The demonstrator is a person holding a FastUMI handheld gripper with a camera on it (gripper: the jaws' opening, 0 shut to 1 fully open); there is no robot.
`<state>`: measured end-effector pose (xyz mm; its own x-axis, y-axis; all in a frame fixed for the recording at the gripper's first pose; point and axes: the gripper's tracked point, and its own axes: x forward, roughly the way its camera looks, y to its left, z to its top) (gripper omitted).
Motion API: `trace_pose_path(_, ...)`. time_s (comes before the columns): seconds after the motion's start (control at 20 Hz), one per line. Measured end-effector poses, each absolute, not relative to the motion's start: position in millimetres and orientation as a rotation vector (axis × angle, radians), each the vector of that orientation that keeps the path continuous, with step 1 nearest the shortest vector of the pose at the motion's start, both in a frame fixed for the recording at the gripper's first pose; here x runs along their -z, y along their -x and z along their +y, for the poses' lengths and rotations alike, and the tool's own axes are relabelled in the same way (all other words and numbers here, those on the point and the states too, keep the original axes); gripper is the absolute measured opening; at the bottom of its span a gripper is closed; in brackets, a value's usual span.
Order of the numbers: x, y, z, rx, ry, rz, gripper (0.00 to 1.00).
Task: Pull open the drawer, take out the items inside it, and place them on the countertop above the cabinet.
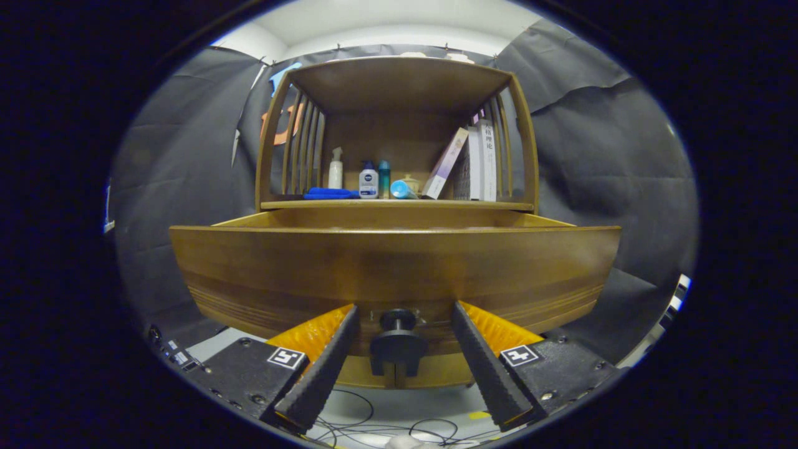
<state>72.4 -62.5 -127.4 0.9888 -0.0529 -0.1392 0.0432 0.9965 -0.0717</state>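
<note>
Drawer pulled out; gripper spread around knob.

Light falls from above, where a pale ceiling glows brightest at the top of the frame. The drawer front carries a soft sheen, darkening toward its lower edge. Shelf interior sits in mild shadow. Fisheye bowing curves straight edges strongly; centre is sharp, the outer rim soft and dim
</note>
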Motion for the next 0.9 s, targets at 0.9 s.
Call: trace_pose_path(0.9,113,-164,-53,0.084,0.055,0.202,0.98)
